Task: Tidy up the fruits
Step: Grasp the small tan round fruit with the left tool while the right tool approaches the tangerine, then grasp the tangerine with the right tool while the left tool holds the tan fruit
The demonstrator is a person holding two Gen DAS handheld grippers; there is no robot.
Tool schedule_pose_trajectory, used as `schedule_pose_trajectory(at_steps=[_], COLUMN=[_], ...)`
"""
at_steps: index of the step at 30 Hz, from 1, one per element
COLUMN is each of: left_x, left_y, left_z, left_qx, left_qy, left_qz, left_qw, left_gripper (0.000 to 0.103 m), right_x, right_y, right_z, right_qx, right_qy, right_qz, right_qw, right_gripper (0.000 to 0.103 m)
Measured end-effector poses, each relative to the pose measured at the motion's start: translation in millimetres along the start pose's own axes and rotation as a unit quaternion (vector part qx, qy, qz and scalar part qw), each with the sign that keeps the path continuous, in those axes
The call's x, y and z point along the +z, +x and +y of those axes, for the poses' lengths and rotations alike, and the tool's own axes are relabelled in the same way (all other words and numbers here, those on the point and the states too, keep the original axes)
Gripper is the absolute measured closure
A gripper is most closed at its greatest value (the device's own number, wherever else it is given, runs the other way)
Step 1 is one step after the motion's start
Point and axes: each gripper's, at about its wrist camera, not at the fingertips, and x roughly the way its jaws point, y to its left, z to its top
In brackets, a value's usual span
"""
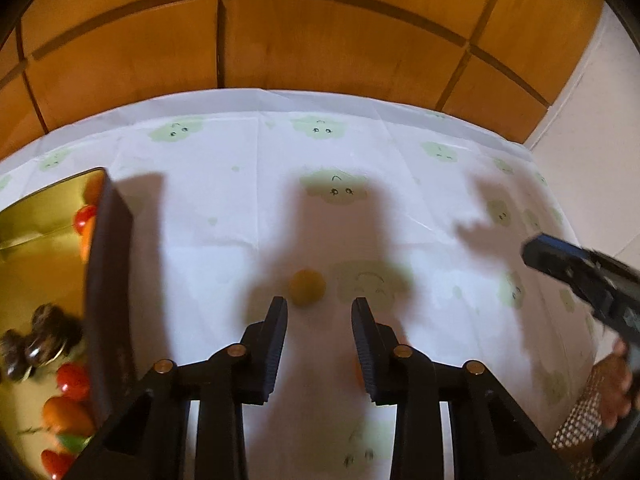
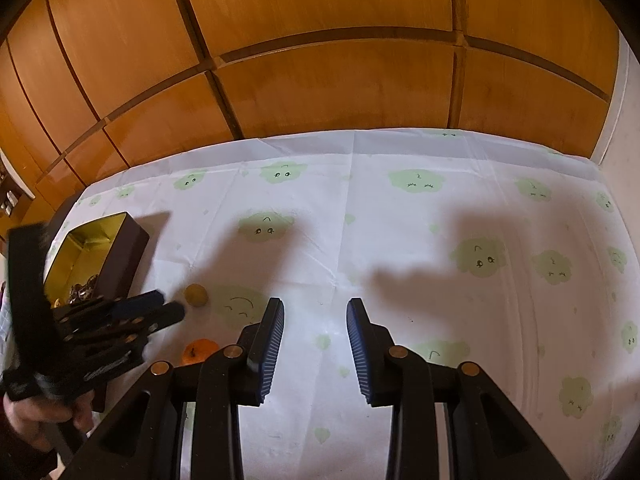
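Observation:
A small round yellow fruit [image 1: 307, 287] lies on the white cloth just past the tips of my left gripper [image 1: 320, 312]. That gripper's jaws stand a narrow gap apart with nothing between them. A small orange fruit [image 2: 200, 351] lies nearer to me; in the left wrist view it is mostly hidden behind a finger. A dark box with a gold inside [image 1: 108, 260] stands at the left and holds red, orange and dark fruits. My right gripper [image 2: 316, 312] hovers over bare cloth, its jaws narrowly apart and empty. In the right wrist view the left gripper [image 2: 172, 306] is blurred, close beside the yellow fruit [image 2: 196, 294].
The table wears a white cloth with pale green cloud faces [image 2: 440, 240]. Wooden cabinet panels [image 2: 320, 60] rise right behind its far edge. The box [image 2: 128, 248] sits near the table's left edge. A hand holds each gripper.

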Motion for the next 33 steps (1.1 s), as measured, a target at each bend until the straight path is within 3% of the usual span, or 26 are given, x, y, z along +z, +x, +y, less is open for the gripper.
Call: schedule_pose_trajectory(at_steps=[7,9,13,20,26,33], left_x=[9.1,8.7,1.5,-34.2,-77.1,-115.7], left_y=[22.3,28.7,28.8,-8.1,-36.6,-34.2], left_z=[-1.9,-2.3,2.8,7.2,-1.0,-4.9], left_qx=[0.014,0.02,0.019,0.011,0.027,0.038], left_qy=[0.006,0.008,0.007,0.022,0.064,0.088], left_qz=[0.014,0.021,0.011,-0.02,-0.046,-0.046], left_qw=[0.9998,0.9996,0.9997,0.9995,0.9965,0.9943], left_gripper=[0.069,0.077,0.078,0.078,0.078,0.078], right_x=[2.6,2.7,2.5,2.0,-0.9,-4.8], right_y=[1.0,1.3,2.3,8.6,11.8,15.0], right_z=[-0.7,-1.2,-1.4,-4.3,0.4,7.1], right_qx=[0.004,0.003,-0.001,-0.014,-0.02,-0.026], right_qy=[0.0,0.001,0.002,0.0,-0.014,-0.028], right_qz=[0.0,0.0,0.001,0.009,0.015,0.02], right_qw=[1.0,1.0,1.0,1.0,1.0,0.999], right_gripper=[0.07,0.07,0.07,0.07,0.07,0.07])
